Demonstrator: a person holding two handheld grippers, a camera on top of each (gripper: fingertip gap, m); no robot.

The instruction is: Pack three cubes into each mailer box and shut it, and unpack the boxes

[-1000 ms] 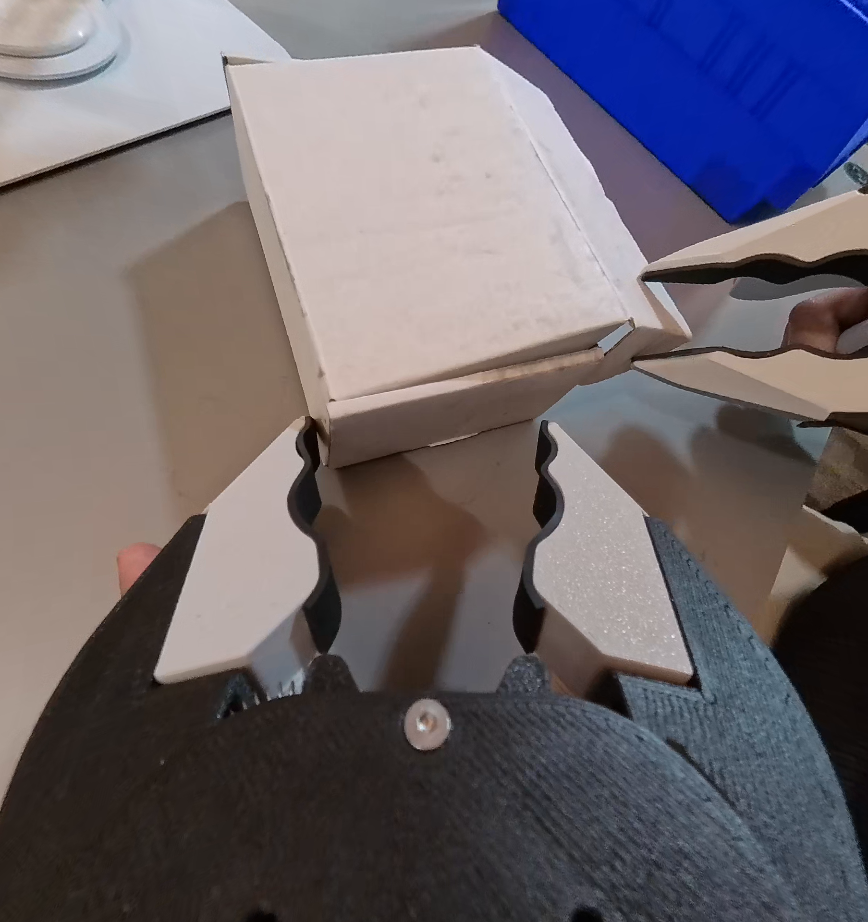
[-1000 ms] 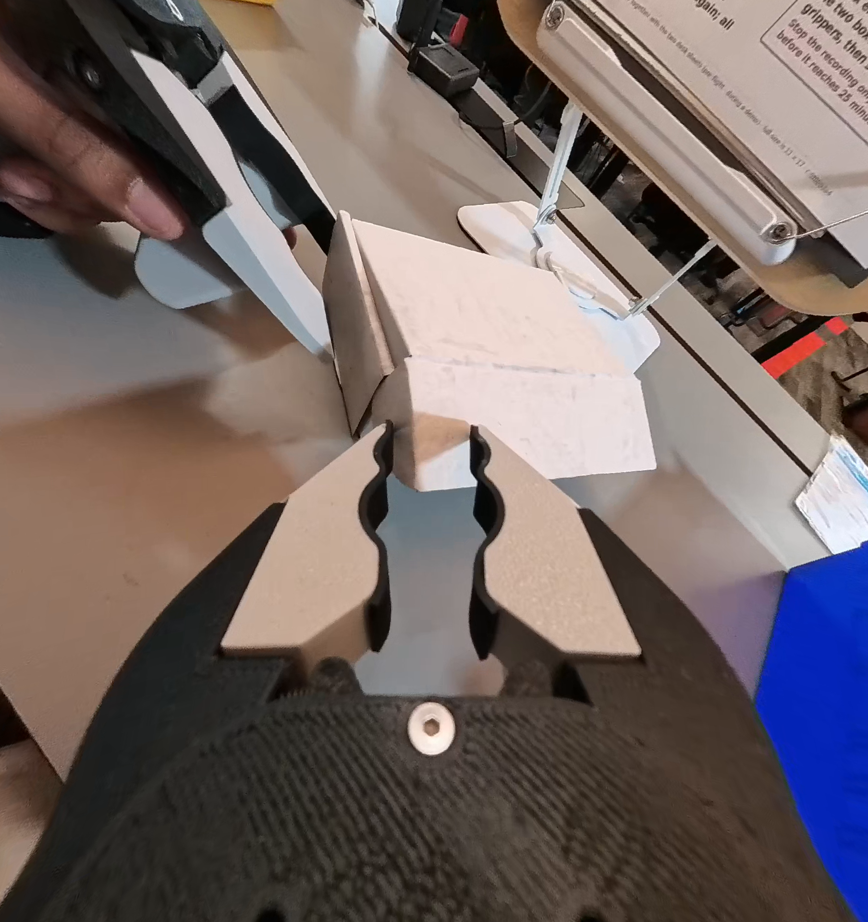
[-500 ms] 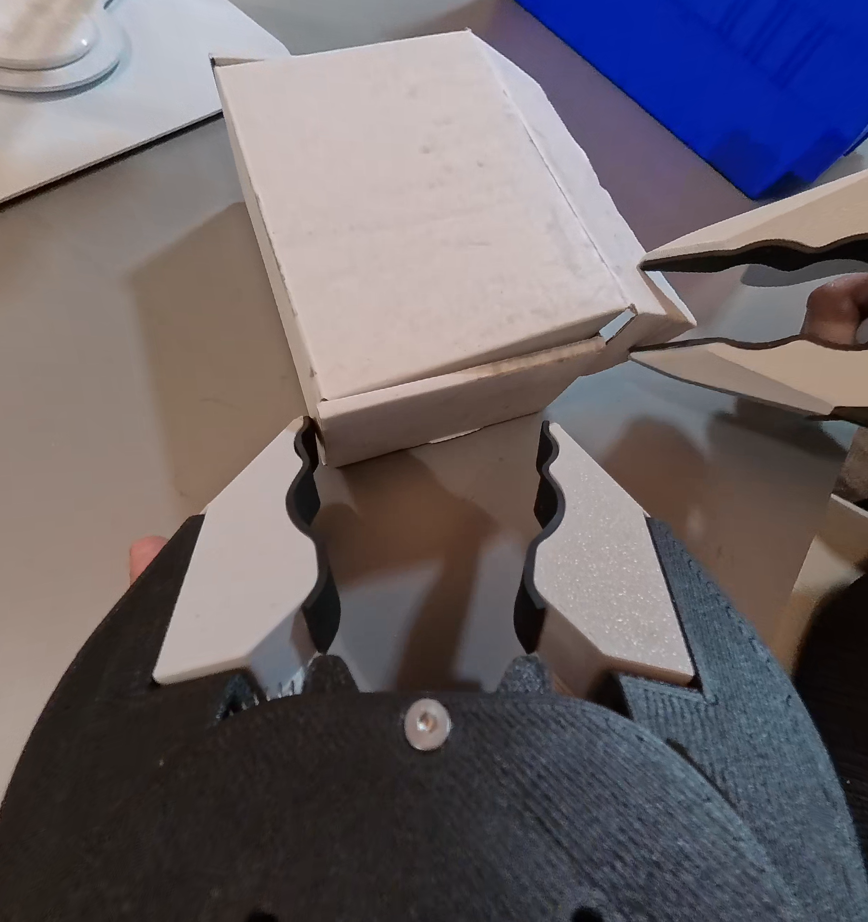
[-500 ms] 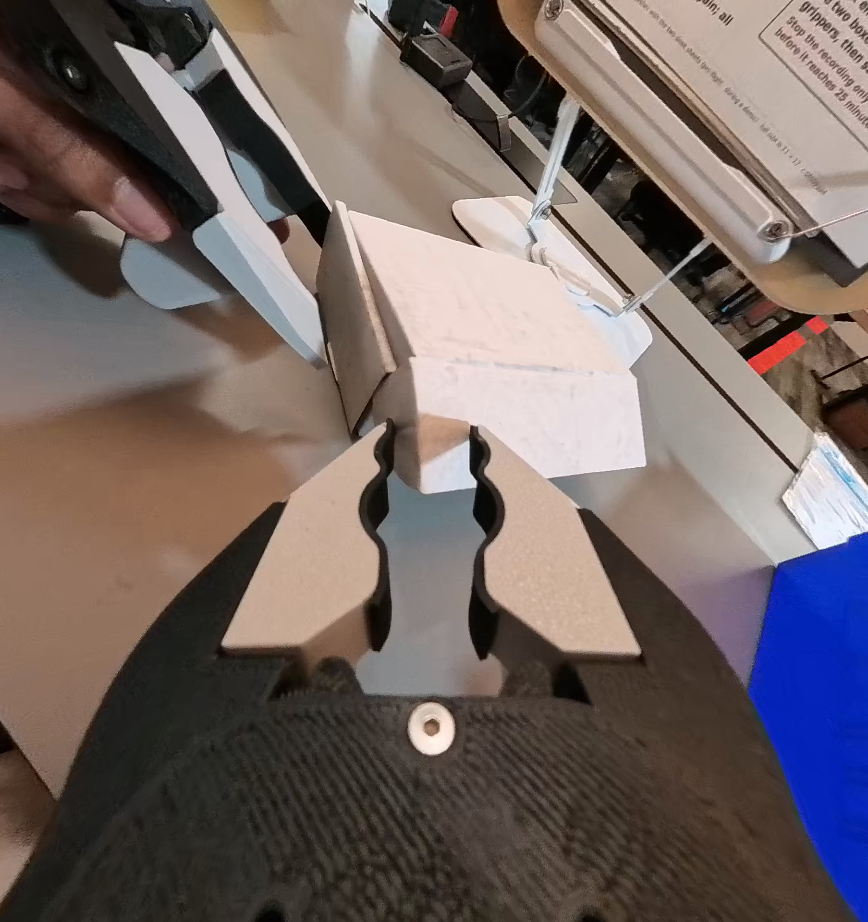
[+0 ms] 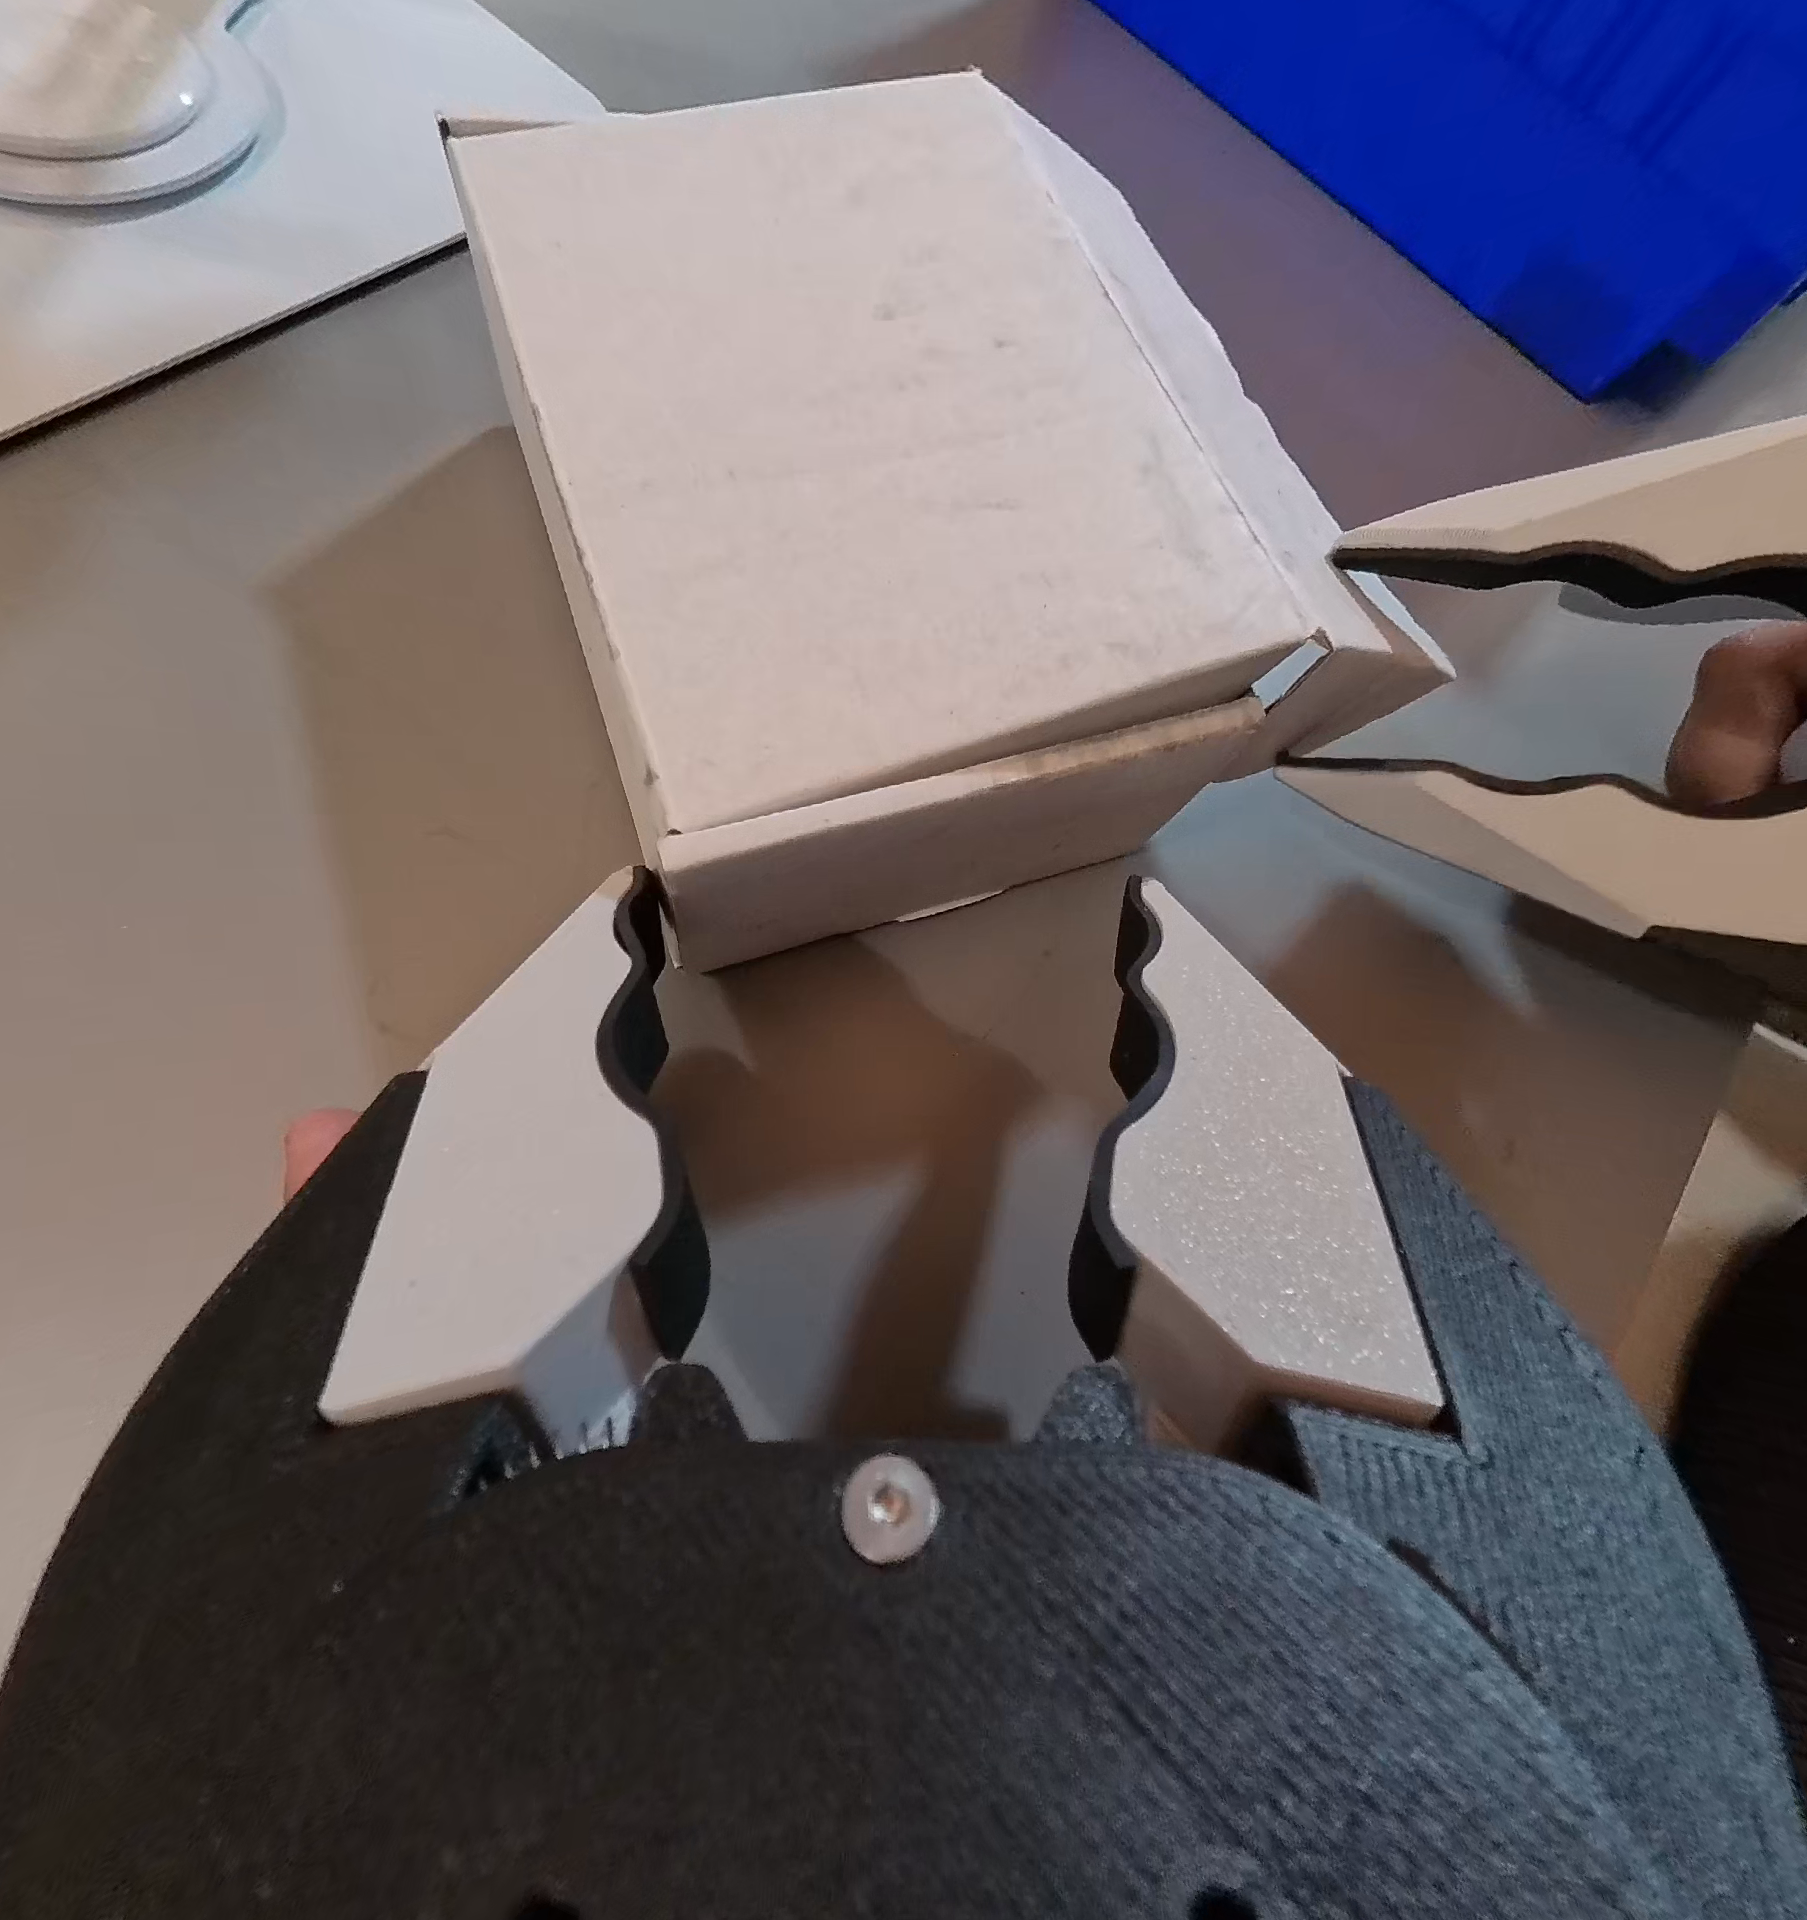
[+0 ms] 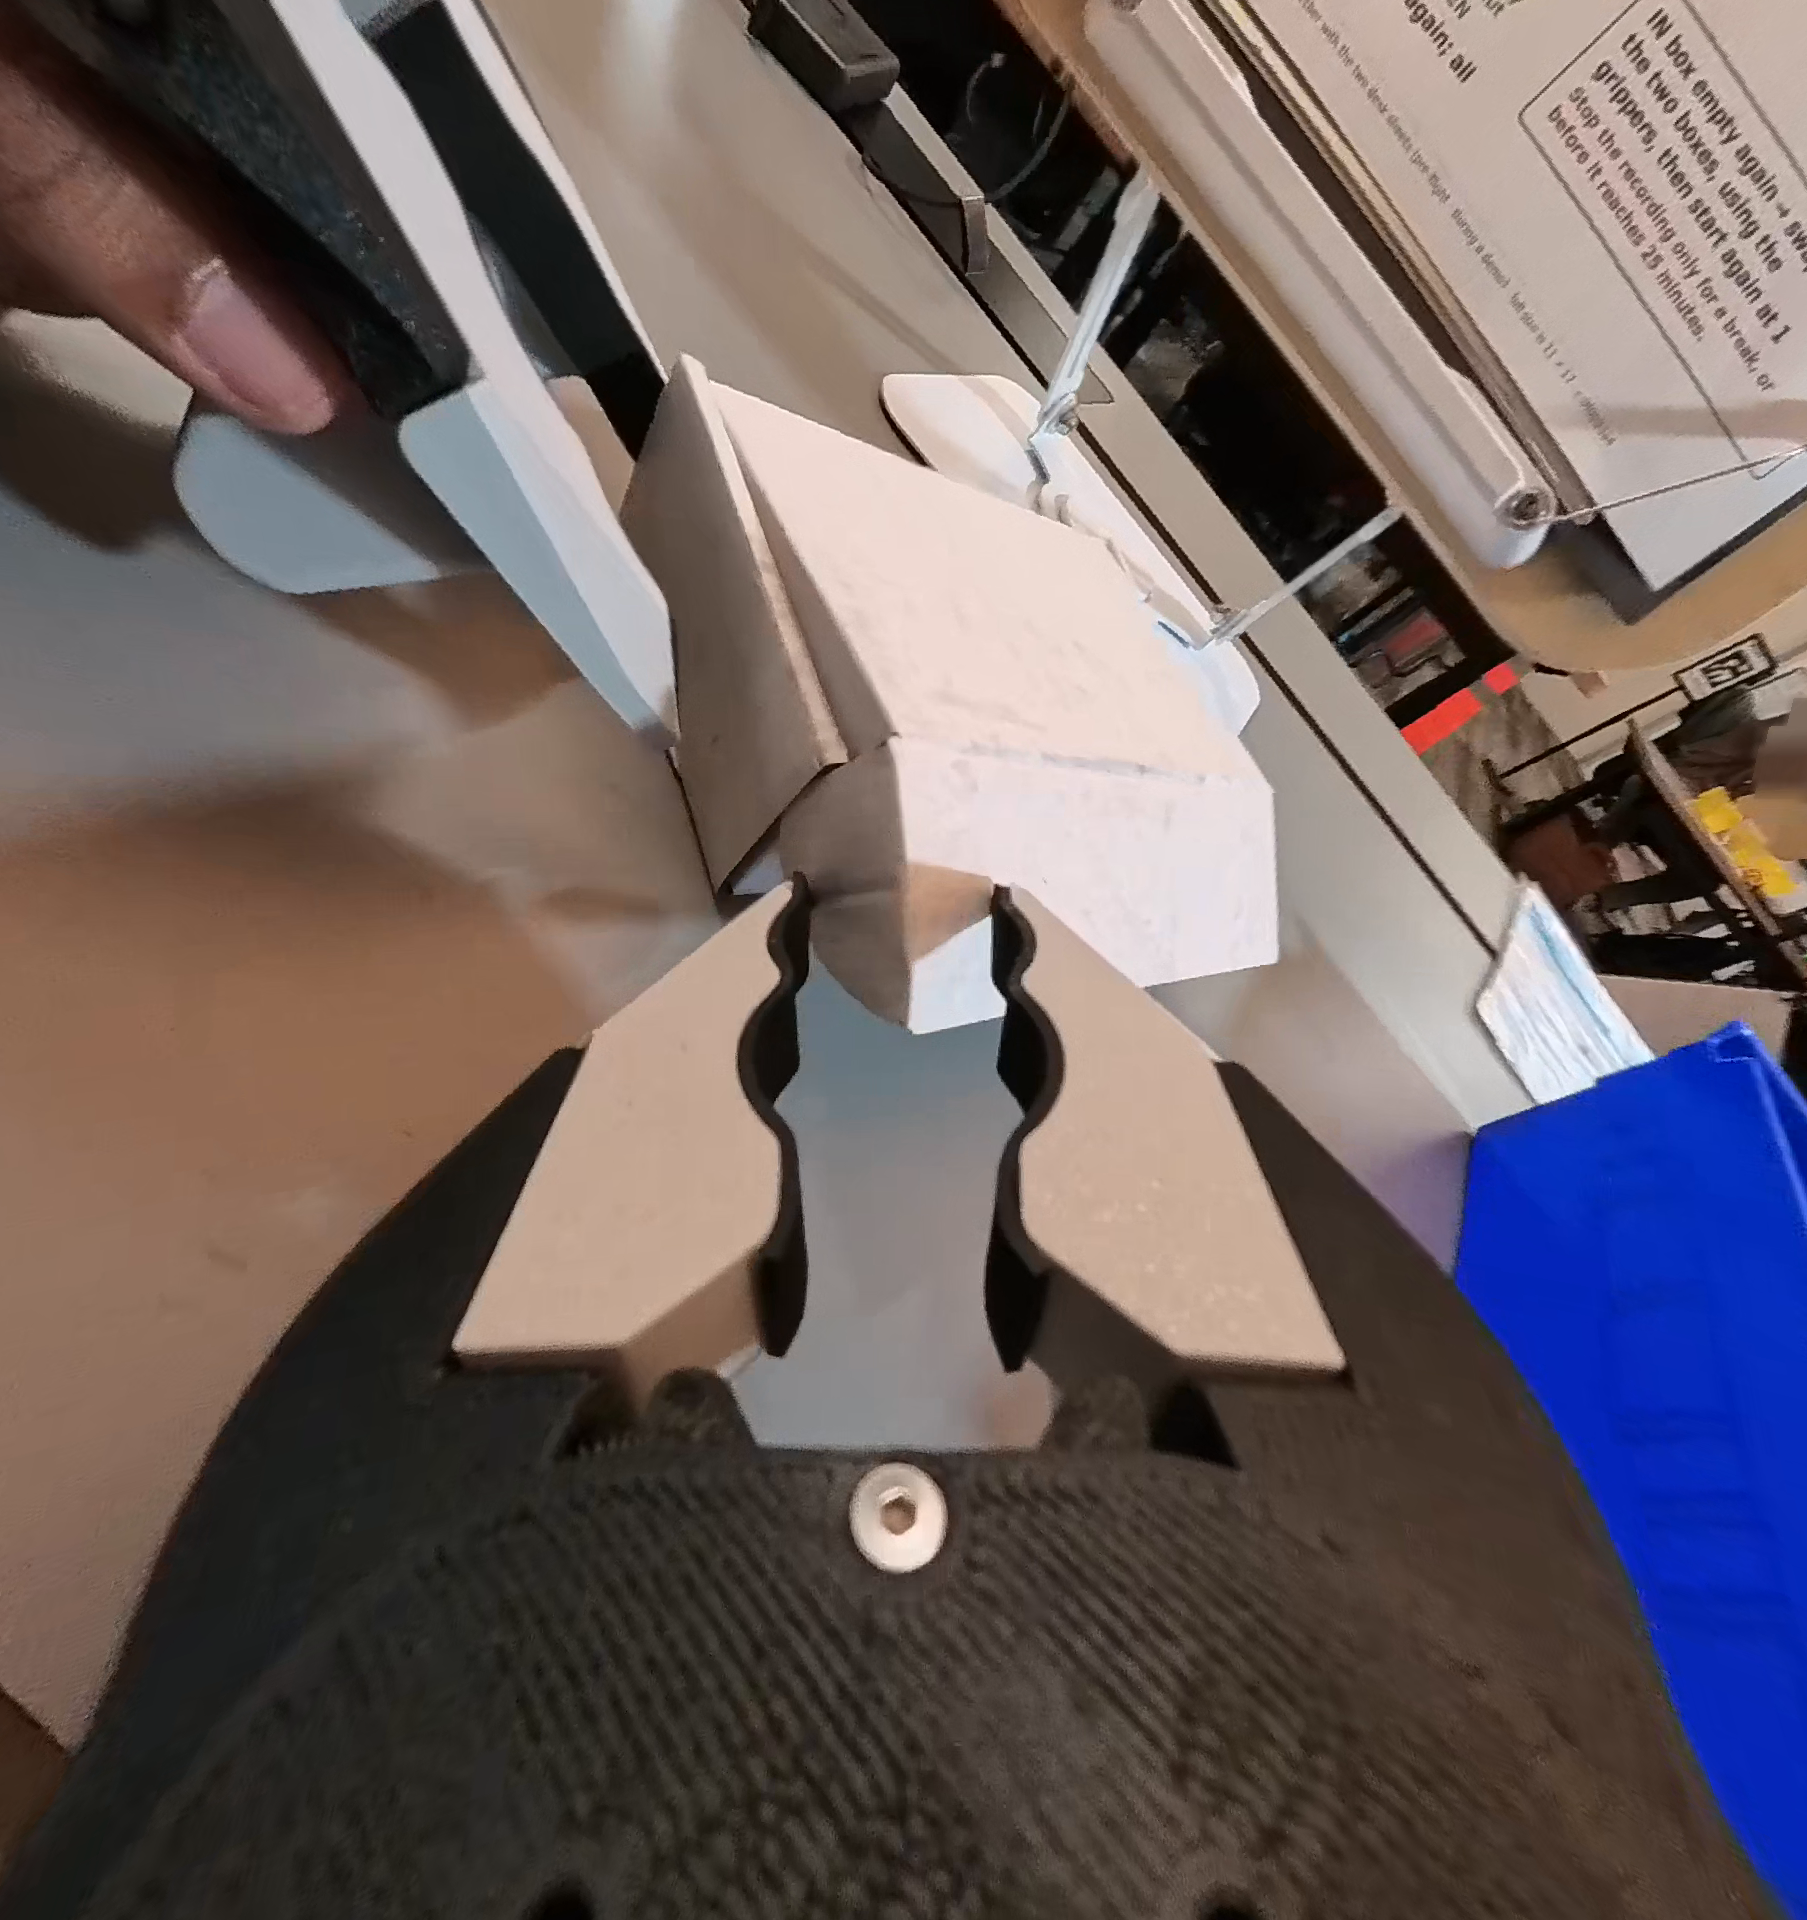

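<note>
Right gripper [image 6: 894, 904] pinches corner flap of white mailer box [image 5: 878, 499] (lid down) on table [image 5: 203, 831]; left gripper [image 5: 883, 899] jaws spread wide, left fingertip touching box's front corner.

Left wrist view: camera set behind the left gripper [image 5: 883, 914], looking forward and steeply down along its fingers, close to the white mailer box [image 5: 878, 468] on the table [image 5: 203, 727]. Right wrist view: camera behind the right gripper [image 6: 894, 914], tilted, facing across the table [image 6: 203, 987] toward its far edge, equally close. Both views share the mailer box [image 6: 982, 644], seen from adjoining sides, and each shows the opposite gripper.
</note>
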